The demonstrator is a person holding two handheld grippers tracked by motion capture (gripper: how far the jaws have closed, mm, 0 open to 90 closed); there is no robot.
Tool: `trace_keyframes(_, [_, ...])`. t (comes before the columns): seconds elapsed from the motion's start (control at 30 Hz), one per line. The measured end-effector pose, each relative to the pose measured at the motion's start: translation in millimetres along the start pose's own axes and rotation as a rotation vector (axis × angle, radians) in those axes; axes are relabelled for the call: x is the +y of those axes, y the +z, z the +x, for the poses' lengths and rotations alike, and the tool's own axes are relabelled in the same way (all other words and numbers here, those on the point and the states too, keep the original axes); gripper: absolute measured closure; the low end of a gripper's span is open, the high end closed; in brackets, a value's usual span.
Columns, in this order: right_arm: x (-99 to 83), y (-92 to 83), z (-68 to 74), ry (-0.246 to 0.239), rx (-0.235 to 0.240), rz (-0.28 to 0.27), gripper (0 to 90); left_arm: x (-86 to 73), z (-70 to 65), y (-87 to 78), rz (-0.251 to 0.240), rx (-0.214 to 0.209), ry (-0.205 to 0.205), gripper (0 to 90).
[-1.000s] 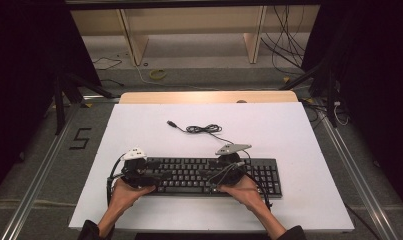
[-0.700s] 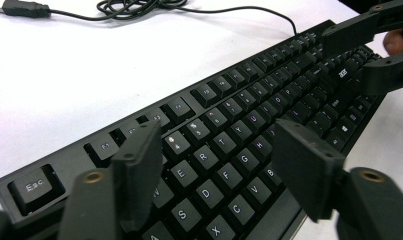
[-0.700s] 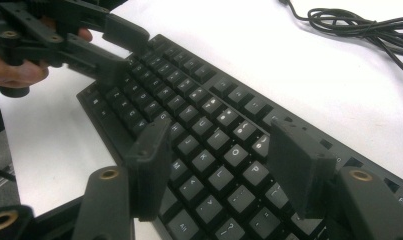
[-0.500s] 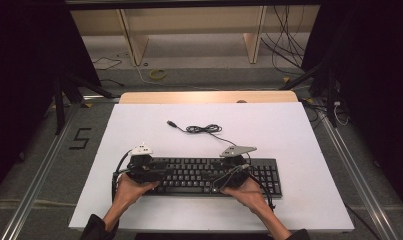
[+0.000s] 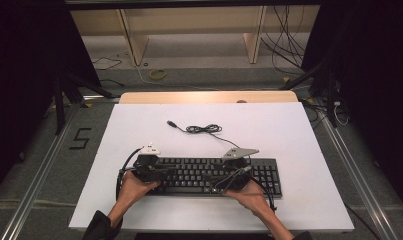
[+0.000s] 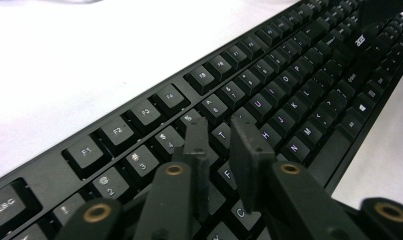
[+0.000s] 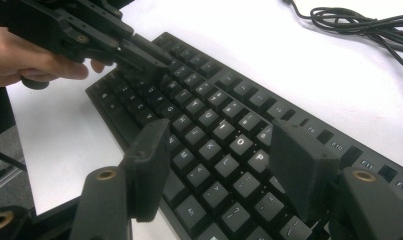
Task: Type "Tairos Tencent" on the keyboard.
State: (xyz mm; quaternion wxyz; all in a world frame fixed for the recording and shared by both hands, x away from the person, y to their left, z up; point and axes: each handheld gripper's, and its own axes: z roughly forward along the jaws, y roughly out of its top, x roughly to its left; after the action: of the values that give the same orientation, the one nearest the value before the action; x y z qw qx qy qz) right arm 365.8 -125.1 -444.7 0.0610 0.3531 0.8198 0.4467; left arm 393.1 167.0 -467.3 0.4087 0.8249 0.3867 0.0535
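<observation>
The left gripper [image 6: 219, 142] has its fingers [image 6: 196, 145] drawn close together, just a narrow gap left after closing in the last moment, with nothing clamped between them; their tips hover right over the letter keys at the left part of the keyboard [image 6: 289, 100], and whether they touch a key cannot be told. The right gripper [image 7: 219, 165] keeps its fingers [image 7: 149, 165] wide apart, empty, poised above the keys around O and P on the right part of the letter block. In the right gripper view the left gripper [image 7: 139, 52] also shows farther off, held in a hand [image 7: 29, 55] over the keyboard's left end. From the high view, the left gripper [image 5: 165, 173] and right gripper [image 5: 224, 179] both sit over the black keyboard [image 5: 266, 175], each held by a hand coming in from the near edge, the left hand [image 5: 134, 187] at the keyboard's left end and the right hand [image 5: 249, 195] right of the middle. The keyboard lies flat along the near part of the white worktop [image 5: 299, 130], long side running left to right. Its cable [image 5: 201, 129] runs out from the far edge and lies in a loose coil on the worktop, beyond the keyboard, ending in a plug [image 5: 173, 124] to the left.
</observation>
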Motion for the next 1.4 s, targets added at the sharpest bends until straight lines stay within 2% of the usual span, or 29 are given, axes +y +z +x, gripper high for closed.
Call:
trace_keyframes(0.23, [-1.1, -2.0, 2.7, -0.005, 0.005, -0.004, 41.6, 1.7, 0.3, 4.5, 0.026, 0.014, 0.0, 86.8])
trace_keyframes(0.3, [-1.4, -2.6, 3.2, -0.006, 0.007, -0.004, 41.5, 2.2, 0.7, 5.6, 0.036, 0.018, 0.013, 88.3])
trace_keyframes(0.9, [-3.7, -5.3, 4.4, -0.006, 0.008, -0.005, 41.0, 4.7, 1.8, 13.1, 0.059, 0.027, 0.007, 89.0])
trace_keyframes(1.0, [-3.8, -5.6, 4.3, -0.006, 0.007, -0.005, 41.0, 3.8, 1.9, 14.9, 0.076, 0.032, 0.01, 89.1])
trace_keyframes(1.23, [-3.9, -6.4, 4.2, -0.004, 0.006, -0.004, 41.0, 3.4, 0.8, 15.0, 0.072, 0.035, 0.005, 89.2])
trace_keyframes(1.33, [-3.7, -6.8, 3.8, -0.003, 0.004, -0.006, 41.0, 4.1, 1.0, 12.1, 0.053, 0.029, -0.003, 88.8])
trace_keyframes(1.4, [-3.6, -7.0, 3.5, 0.0, 0.004, -0.007, 41.0, 5.1, 1.1, 9.1, 0.04, 0.024, -0.01, 84.9])
